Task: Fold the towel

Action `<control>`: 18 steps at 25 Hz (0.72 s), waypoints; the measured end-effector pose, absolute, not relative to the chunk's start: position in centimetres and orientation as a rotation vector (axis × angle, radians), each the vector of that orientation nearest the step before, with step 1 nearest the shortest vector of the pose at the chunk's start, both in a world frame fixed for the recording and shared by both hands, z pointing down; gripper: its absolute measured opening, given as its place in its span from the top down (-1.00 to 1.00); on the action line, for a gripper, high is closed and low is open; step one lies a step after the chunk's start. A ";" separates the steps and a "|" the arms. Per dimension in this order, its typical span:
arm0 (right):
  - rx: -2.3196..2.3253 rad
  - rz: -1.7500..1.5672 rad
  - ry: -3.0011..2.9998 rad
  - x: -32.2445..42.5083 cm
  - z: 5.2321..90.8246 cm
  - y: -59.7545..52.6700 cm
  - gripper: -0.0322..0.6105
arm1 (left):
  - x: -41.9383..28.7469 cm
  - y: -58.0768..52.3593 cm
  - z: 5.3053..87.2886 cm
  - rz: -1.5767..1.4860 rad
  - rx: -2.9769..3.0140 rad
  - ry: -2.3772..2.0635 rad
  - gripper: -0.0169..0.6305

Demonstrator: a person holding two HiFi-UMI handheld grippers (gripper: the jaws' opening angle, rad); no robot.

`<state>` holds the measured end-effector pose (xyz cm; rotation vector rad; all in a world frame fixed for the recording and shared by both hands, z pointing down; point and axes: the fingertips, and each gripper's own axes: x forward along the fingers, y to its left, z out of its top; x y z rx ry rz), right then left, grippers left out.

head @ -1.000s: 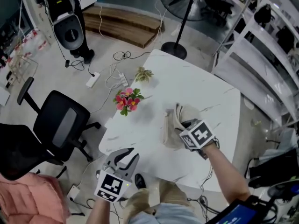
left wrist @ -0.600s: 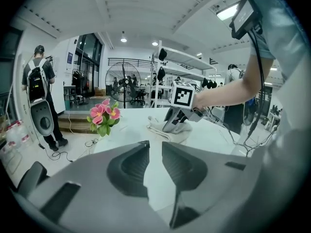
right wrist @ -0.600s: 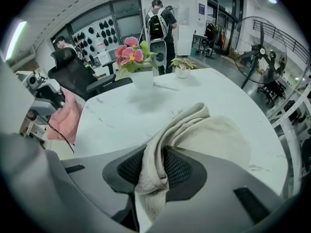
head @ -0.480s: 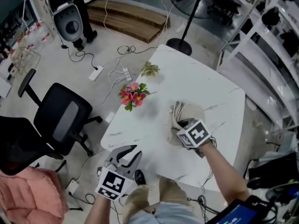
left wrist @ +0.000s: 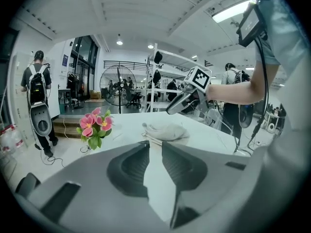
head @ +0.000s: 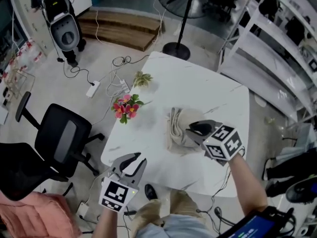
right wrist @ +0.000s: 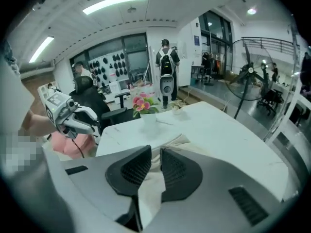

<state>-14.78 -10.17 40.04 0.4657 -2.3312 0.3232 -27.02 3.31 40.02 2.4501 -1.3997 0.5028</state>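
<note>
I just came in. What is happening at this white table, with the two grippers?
A person is folding a beige towel on the white table, with a handheld gripper in each hand. The right gripper is over the bunched towel. Its jaws have just been closing, and towel cloth is pinched between them. The left gripper hangs at the table's near edge, jaws slightly apart, nothing between them. Pink flowers stand at the table's left edge.

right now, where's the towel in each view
head view: towel bunched on the white table, just right of picture centre.
left gripper view: towel at picture centre, right of the pink flowers.
right gripper view: towel low centre, nearest the camera.
landmark: the pink flowers, in all three views.
</note>
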 end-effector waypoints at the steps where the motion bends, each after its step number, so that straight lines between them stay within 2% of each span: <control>1: 0.506 0.318 -2.331 -14.0 40.4 -10.8 0.75 | -26.7 3.2 40.1 0.506 2.456 -1.388 0.70; 3: 0.547 0.329 -2.310 -13.2 42.0 -11.4 0.82 | -25.9 3.2 40.5 0.515 2.464 -1.358 0.70; 13: 0.393 0.347 -2.275 -18.1 48.3 -6.1 0.79 | -23.8 2.9 42.2 0.543 2.455 -1.275 0.70; 16: 0.386 0.320 -2.356 -17.4 46.2 -6.0 0.75 | -22.9 0.8 41.7 0.471 2.439 -1.296 0.69; 18: 0.442 0.348 -2.444 -14.9 43.4 -7.0 0.63 | -22.1 -1.1 41.1 0.402 2.430 -1.326 0.64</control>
